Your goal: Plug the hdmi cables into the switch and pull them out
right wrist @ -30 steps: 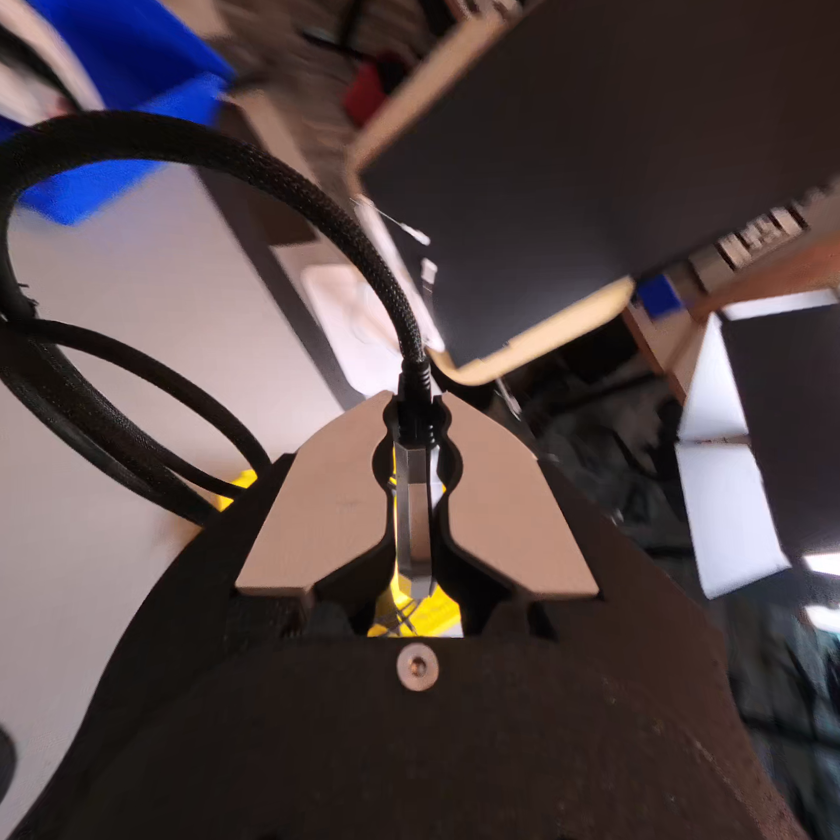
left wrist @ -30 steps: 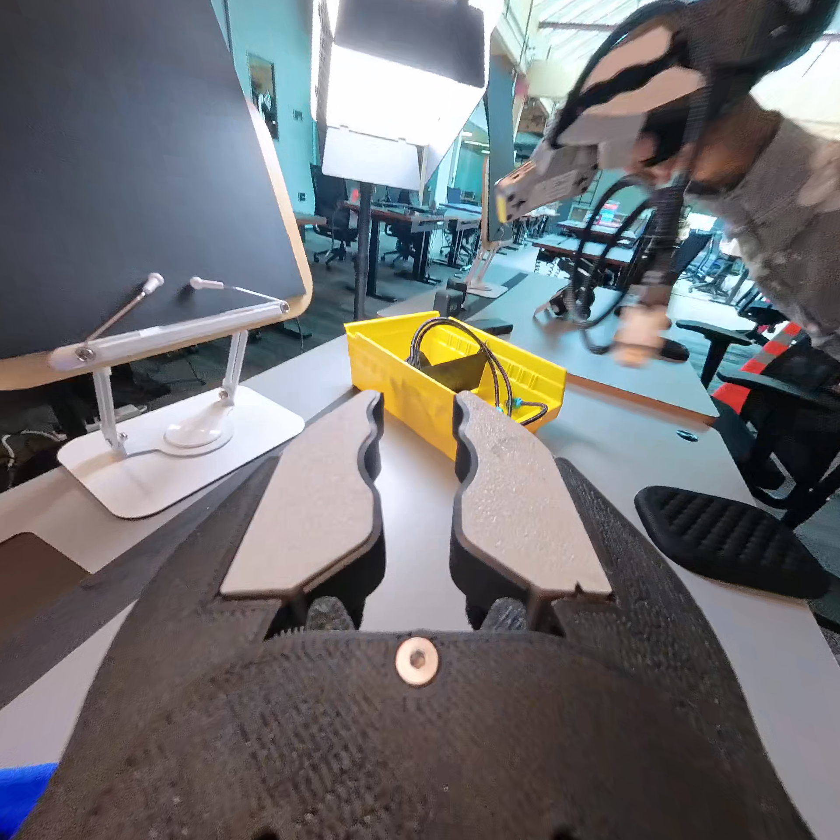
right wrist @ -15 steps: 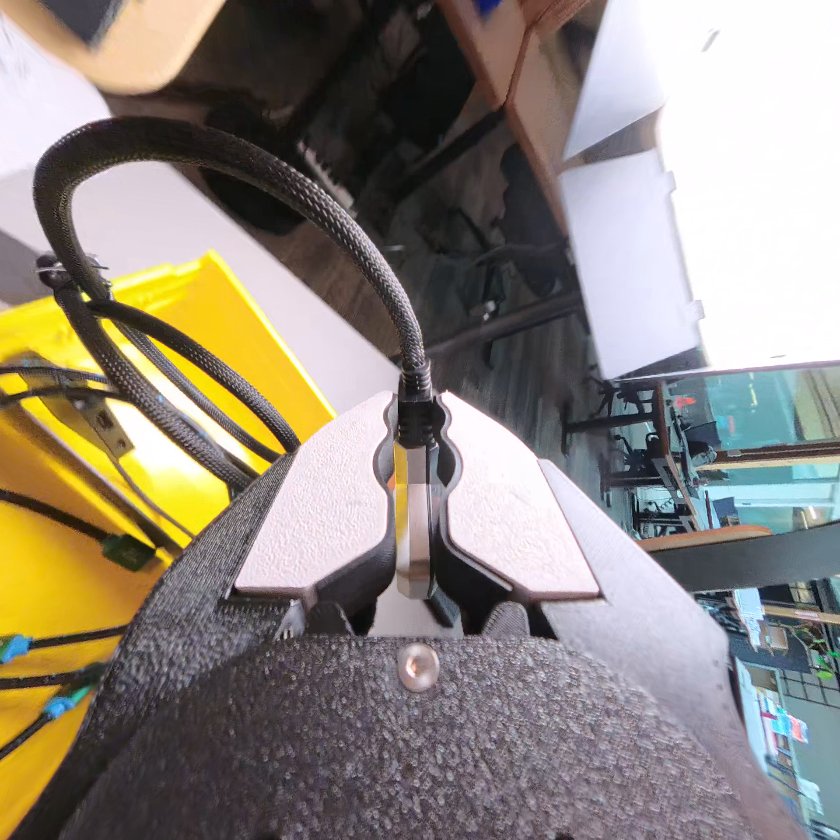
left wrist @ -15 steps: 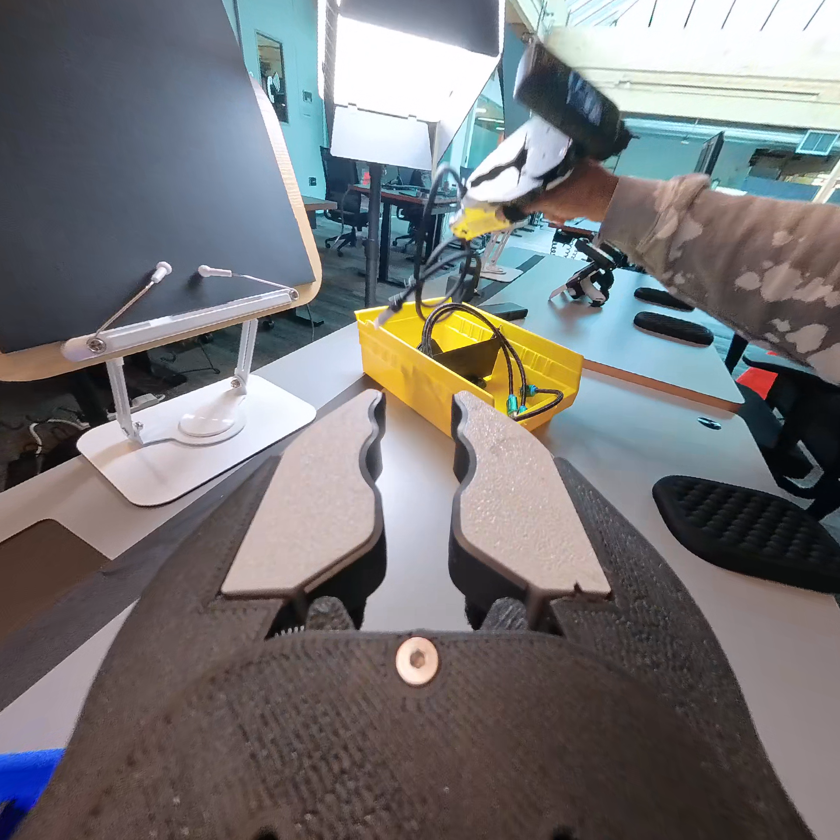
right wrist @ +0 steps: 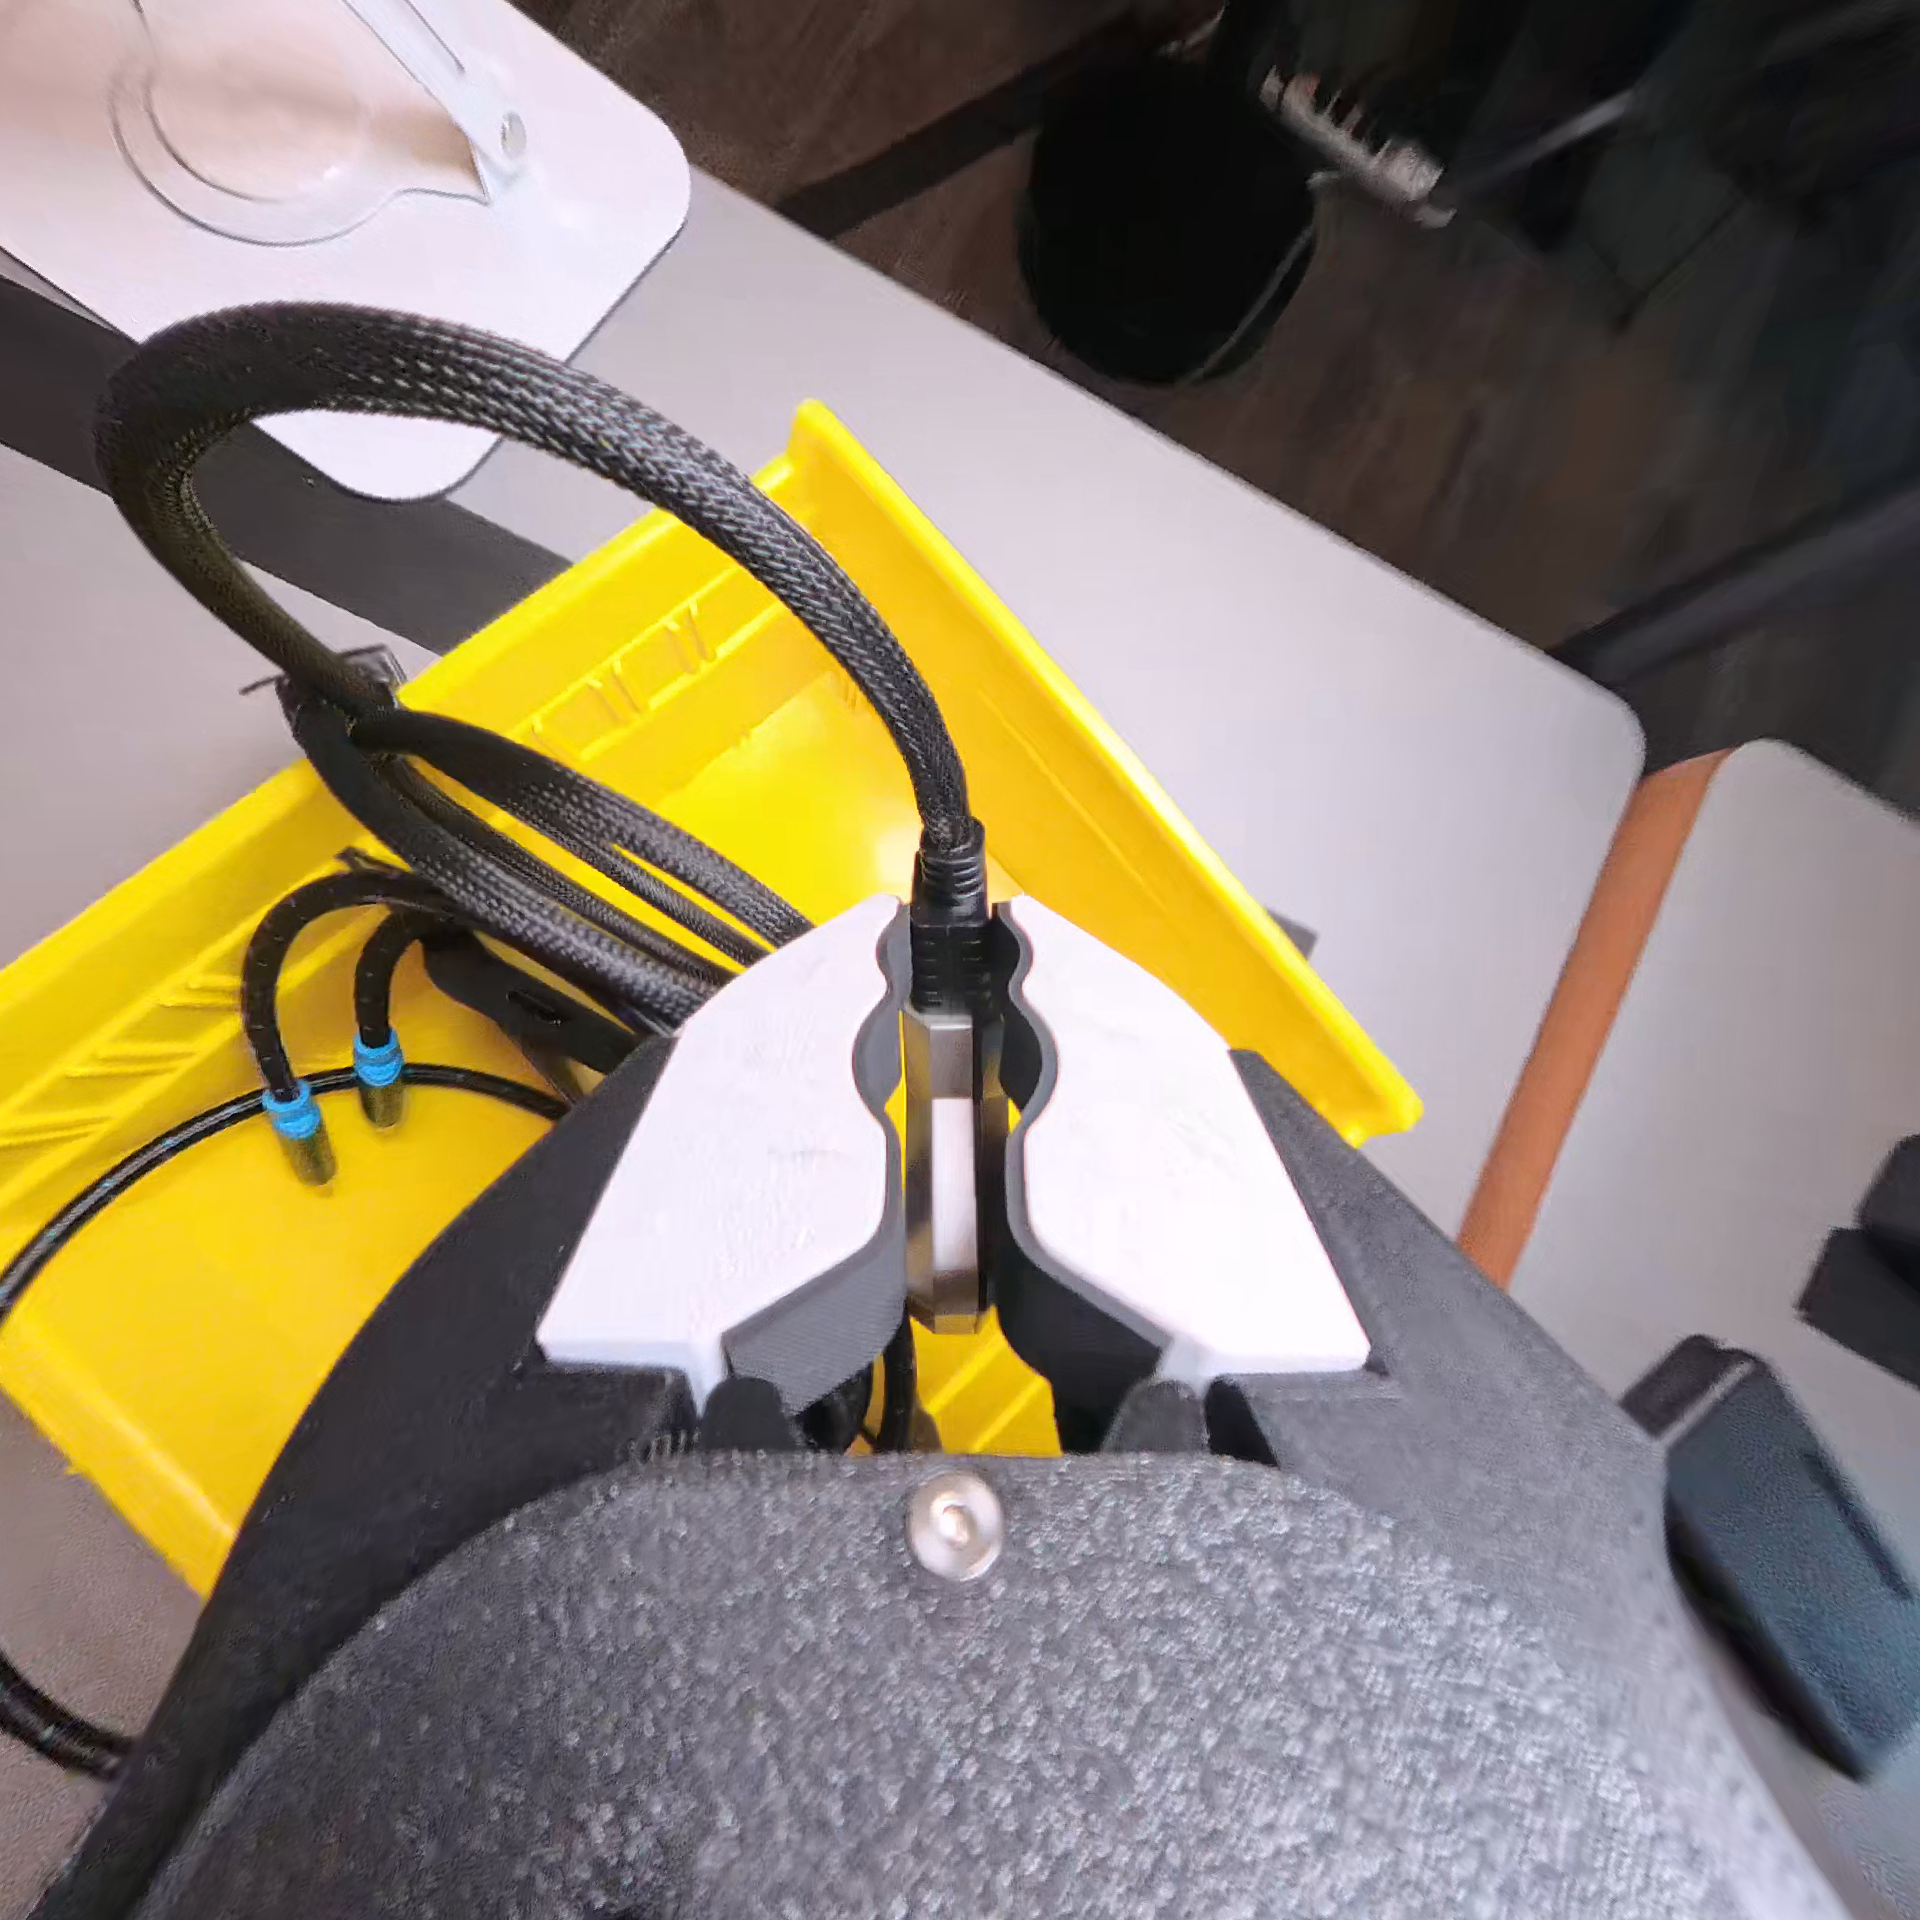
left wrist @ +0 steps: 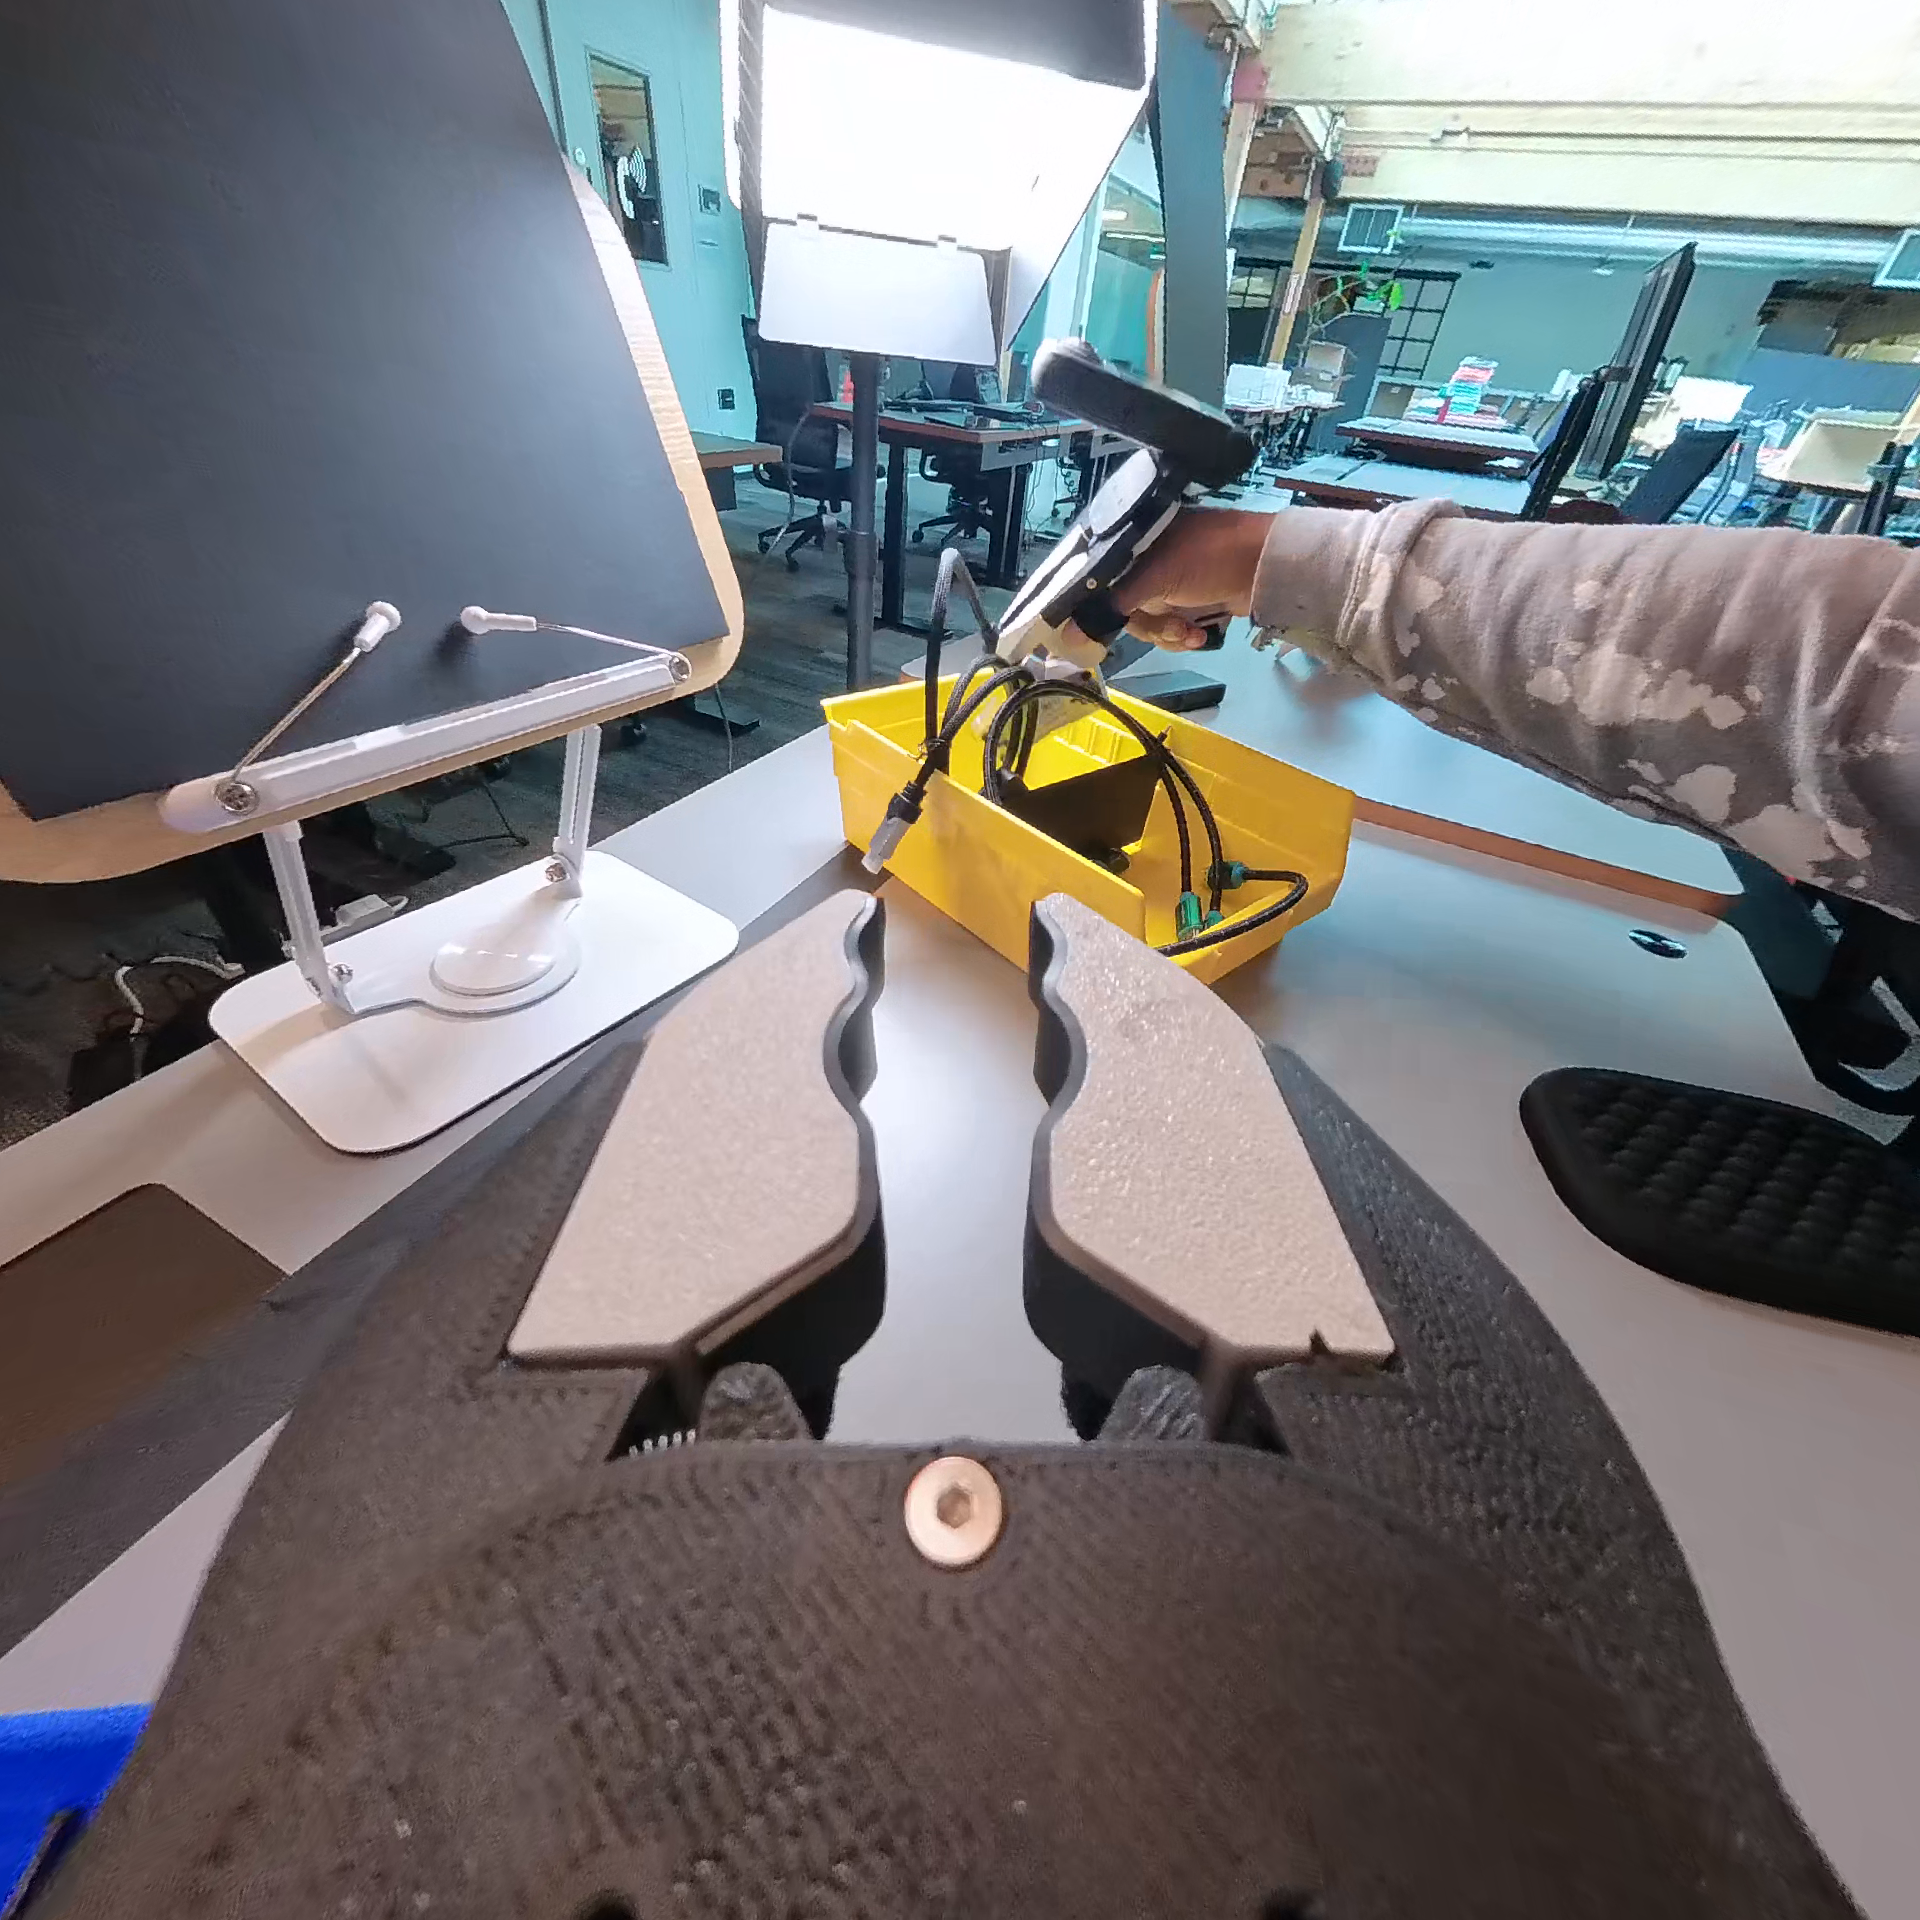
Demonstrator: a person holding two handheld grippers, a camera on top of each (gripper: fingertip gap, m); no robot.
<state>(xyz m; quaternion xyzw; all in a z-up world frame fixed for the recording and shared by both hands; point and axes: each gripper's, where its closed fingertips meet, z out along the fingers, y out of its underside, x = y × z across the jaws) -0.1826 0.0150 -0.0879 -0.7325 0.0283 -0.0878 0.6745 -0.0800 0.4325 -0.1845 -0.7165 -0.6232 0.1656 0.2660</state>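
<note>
No writing can be read in either view. A small dark sign (left wrist: 641, 171) on the far teal wall bears a pale round symbol, too small to make out, and the yellow bin (right wrist: 1091, 790) carries only moulded ribs.

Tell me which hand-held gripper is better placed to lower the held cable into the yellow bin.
Right. The right hand-held gripper is already shut on the HDMI plug, directly over the yellow bin. The left hand-held gripper is open, empty, short of it.

Right tongs (right wrist: 951, 1049) carried HDMI plug (right wrist: 943, 1153) down over yellow bin (right wrist: 1091, 790).
</note>
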